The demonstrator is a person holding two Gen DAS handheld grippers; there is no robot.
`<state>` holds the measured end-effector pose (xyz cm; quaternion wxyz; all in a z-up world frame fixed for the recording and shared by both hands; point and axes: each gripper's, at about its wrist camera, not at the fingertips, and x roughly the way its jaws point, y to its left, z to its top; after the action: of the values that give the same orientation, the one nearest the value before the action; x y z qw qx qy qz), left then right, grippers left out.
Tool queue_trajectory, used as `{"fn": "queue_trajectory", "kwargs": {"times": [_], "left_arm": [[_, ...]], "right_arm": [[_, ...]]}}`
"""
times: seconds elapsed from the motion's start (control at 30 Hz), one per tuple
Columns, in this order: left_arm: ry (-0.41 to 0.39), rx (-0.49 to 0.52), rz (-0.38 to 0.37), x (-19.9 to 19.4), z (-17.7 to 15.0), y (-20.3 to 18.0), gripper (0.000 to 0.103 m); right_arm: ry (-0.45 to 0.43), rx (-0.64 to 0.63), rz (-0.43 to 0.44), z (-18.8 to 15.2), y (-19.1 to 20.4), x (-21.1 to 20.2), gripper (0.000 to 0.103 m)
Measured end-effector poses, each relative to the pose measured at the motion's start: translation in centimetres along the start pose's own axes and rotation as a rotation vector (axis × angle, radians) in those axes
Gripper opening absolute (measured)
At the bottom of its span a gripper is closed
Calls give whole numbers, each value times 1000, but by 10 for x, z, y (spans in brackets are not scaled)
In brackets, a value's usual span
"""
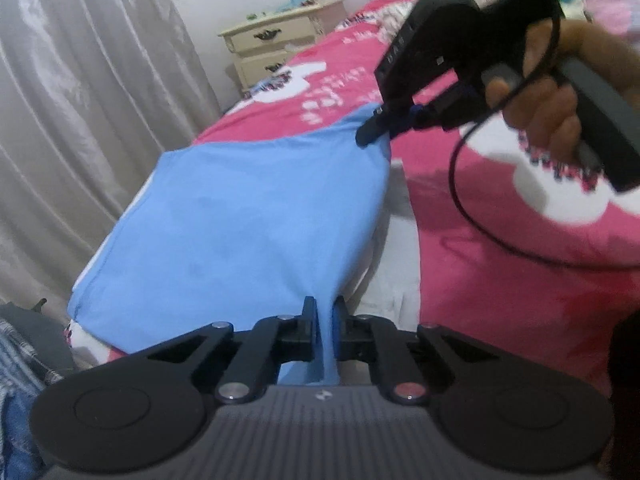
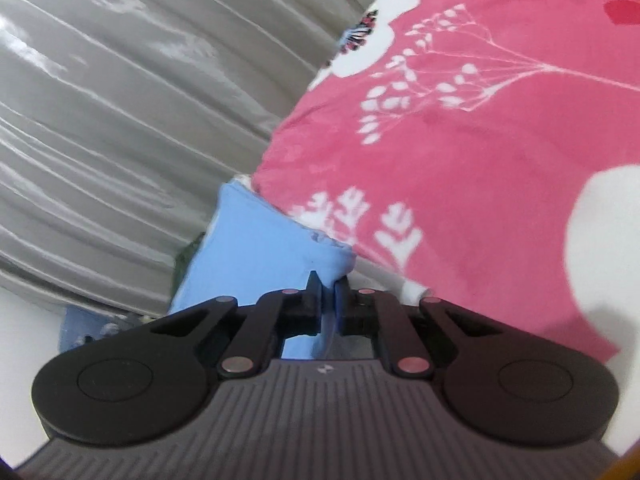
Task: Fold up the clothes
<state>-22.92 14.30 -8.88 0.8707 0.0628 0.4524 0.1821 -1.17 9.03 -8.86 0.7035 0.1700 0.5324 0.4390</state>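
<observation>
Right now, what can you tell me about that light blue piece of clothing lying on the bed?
The light blue cloth garment looks like soft, plain knit fabric with a stitched hem along one edge. It lies spread along the edge of the pink flowered bedspread, beside the grey curtain. Its surface is mostly smooth, with a few faint darker marks. Two corners are pinched: the left gripper has its jaws shut on the near corner, and the right gripper clamps the far corner, with the cloth pulled up towards each. What kind of garment it is cannot be told.
</observation>
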Motion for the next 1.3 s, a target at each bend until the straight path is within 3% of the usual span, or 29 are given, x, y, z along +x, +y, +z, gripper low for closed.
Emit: {"fn": "queue_trajectory", "kwargs": {"times": [0.23, 0.3, 0.47, 0.6, 0.7, 0.77, 0.83, 0.9, 1.0, 1.13, 1.2, 1.3], "left_arm": [[41, 29, -36, 2, -3, -1, 12], [75, 14, -72, 5, -4, 1, 27], [105, -60, -206, -10, -5, 17, 33], [69, -193, -288, -30, -3, 49, 35], [45, -282, -257, -22, 1, 63, 36], [55, -291, -202, -6, 0, 60, 36], [79, -235, -146, 12, -9, 47, 36], [75, -160, -97, 21, -18, 33, 37], [50, -98, -88, 15, -17, 29, 39], [-12, -172, -92, 1, -2, 53, 45], [-26, -232, -55, 6, 3, 68, 46], [42, -328, 43, 30, -3, 86, 48]], "right_arm": [[14, 6, -25, -5, -13, 5, 4], [16, -8, -37, -6, -13, 6, 4], [37, -67, -101, -10, -17, 14, 10], [-3, -162, -139, -8, -9, -9, 12], [-76, -283, -186, -9, 8, -30, 12], [-102, -345, -130, -12, 20, -32, 12], [-112, -428, -94, -19, 32, -24, 12], [-97, -534, -96, -32, 37, -8, 12], [18, -664, -210, -48, 27, 23, 8], [1, -745, -234, -55, 30, 12, 10], [-73, -788, -165, -55, 41, -4, 11], [-93, -843, -135, -57, 47, -1, 11]]}}
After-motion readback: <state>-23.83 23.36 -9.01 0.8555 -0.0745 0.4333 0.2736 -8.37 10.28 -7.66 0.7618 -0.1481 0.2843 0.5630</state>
